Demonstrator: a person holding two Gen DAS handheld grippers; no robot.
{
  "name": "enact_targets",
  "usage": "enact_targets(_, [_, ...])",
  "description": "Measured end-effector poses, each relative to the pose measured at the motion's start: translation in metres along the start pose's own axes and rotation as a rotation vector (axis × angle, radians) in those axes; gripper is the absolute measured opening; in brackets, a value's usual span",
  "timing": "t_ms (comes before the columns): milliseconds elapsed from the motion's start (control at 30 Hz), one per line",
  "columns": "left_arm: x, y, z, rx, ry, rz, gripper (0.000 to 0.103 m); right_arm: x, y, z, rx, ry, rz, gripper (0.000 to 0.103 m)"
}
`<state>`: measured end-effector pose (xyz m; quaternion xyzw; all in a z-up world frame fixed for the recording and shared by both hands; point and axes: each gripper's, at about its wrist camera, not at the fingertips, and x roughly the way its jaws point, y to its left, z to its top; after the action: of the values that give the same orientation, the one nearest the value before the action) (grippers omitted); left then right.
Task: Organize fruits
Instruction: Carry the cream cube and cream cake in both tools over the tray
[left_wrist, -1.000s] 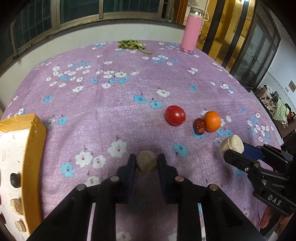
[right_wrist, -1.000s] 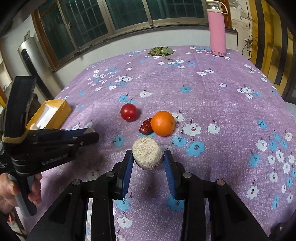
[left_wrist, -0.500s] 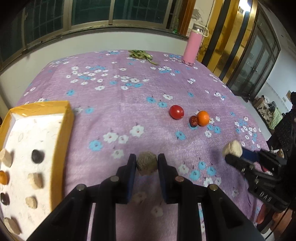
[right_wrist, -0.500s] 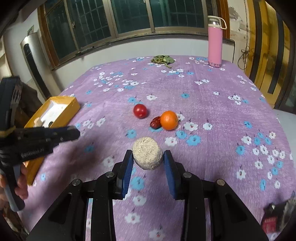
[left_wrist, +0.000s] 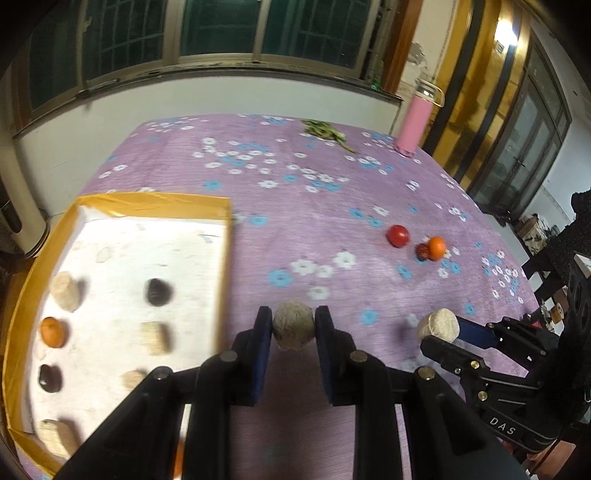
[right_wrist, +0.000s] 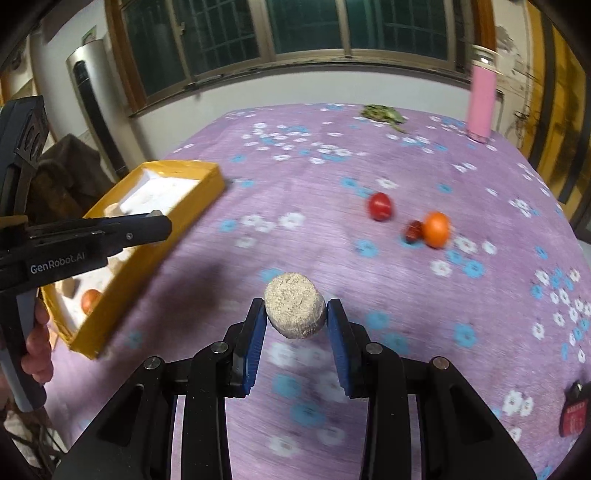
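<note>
My left gripper (left_wrist: 293, 326) is shut on a small beige lump (left_wrist: 293, 324), held above the purple cloth just right of the yellow-rimmed tray (left_wrist: 229, 236). My right gripper (right_wrist: 295, 314) is shut on a beige puck (right_wrist: 295, 309) and shows in the left wrist view (left_wrist: 439, 326) to the right. The tray (right_wrist: 192, 206) holds several beige pieces, two dark pieces and an orange fruit (left_wrist: 53, 331). On the cloth lie a red tomato (left_wrist: 398, 235), a dark red date (left_wrist: 422, 252) and an orange (left_wrist: 436, 247).
A pink bottle (left_wrist: 415, 125) and a bunch of green leaves (left_wrist: 325, 131) stand at the table's far edge. The flowered purple cloth (left_wrist: 295, 184) covers the table. A red-black packet (right_wrist: 574, 413) lies near the right edge.
Both grippers have risen and swung left toward the tray, each holding its piece. The tray now fills more of the left wrist view; the fruits look farther off.
</note>
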<state>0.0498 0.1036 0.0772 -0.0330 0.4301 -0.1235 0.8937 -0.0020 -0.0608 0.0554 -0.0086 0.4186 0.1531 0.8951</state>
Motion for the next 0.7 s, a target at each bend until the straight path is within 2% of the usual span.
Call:
enact_targets(367, [-0.011, 0.096, 0.005, -0.081, -0.011, 0.110, 0.026, 0.046, 0.079, 0.050, -0.060, 0.024, 0.124, 0.033])
enact_targets(700, [0.010, 0.167, 0.033, -0.109, 0.008, 0.195, 0.026, 0.103, 0.140, 0.100, -0.117, 0.056, 0.184, 0.033])
